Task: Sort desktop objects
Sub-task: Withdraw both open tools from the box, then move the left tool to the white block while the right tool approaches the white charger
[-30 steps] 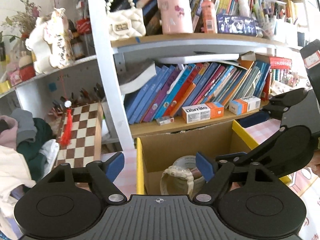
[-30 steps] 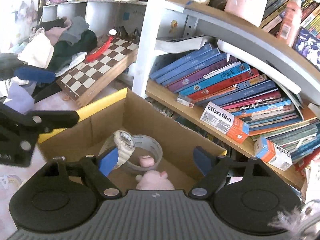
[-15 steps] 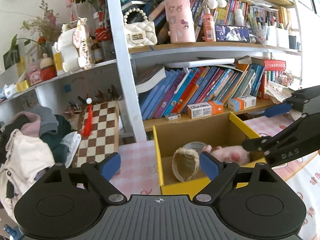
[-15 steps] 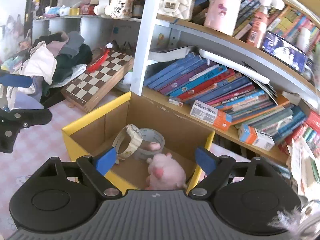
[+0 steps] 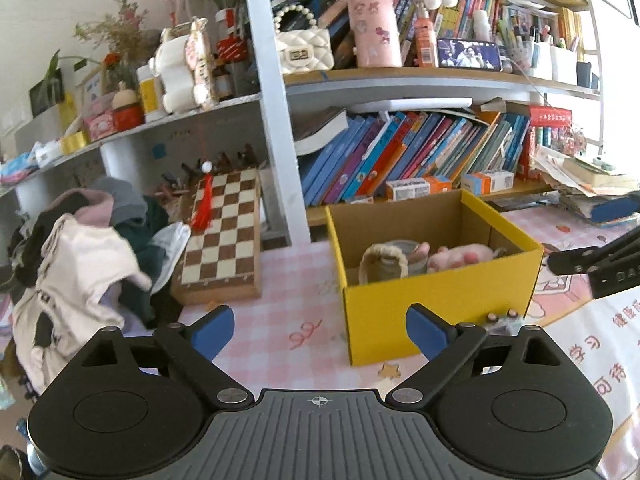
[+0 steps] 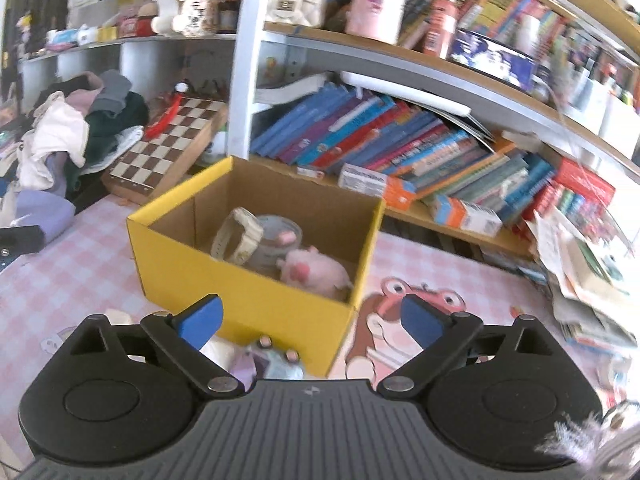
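The box point(image 6: 256, 304) on the pink desk point(image 5: 280, 332) now holds a watch point(image 6: 236, 240), tape roll point(image 6: 276, 236) and pink plush point(image 6: 316, 272). Both hand-held grippers, left point(image 5: 320, 330) and right point(image 6: 312, 316), have backed away from it, jaws opening, nothing between them. That drop looks done; small items just before the box come next.

A chessboard point(image 5: 219, 240) leans beside piled clothes point(image 5: 84, 248), below shelves of slanted books point(image 5: 400, 156).
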`<action>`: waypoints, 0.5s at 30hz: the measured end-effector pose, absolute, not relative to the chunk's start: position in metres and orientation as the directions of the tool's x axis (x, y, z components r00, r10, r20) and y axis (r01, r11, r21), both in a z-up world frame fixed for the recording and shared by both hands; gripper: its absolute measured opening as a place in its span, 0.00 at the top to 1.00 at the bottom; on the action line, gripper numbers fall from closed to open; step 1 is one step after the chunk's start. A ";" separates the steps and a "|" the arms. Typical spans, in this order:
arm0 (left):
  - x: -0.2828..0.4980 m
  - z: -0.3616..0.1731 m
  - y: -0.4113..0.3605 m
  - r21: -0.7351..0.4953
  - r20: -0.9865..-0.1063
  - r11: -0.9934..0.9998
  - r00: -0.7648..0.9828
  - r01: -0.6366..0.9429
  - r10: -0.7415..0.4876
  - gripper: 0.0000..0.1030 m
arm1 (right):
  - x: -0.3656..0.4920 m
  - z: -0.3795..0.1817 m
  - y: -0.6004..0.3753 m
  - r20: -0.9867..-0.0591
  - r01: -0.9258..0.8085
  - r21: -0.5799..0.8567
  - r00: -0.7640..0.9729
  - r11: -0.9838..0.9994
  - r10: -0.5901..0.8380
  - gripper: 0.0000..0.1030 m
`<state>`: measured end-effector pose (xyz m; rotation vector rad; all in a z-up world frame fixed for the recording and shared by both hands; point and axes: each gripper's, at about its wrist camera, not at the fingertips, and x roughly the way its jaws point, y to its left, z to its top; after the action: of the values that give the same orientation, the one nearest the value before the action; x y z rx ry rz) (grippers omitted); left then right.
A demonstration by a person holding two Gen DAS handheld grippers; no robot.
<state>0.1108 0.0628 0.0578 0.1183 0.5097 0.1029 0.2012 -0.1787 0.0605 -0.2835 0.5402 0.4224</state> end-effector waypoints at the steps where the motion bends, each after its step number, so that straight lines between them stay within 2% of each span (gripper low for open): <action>1: 0.108 0.055 0.065 0.136 -0.487 0.988 0.863 -0.073 0.131 0.07 | 0.197 0.058 -0.182 -0.551 -0.445 -0.148 0.779 0.883 0.300 0.04; 15: 0.081 0.018 0.070 0.102 -0.583 0.989 0.799 -0.104 0.145 0.07 | 0.160 0.006 -0.196 -0.642 -0.371 -0.139 0.740 0.918 0.202 0.03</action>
<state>0.0811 0.0704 0.0180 0.0662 0.6305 0.1337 0.1601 -0.1961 0.0058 -0.2662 0.6687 0.3179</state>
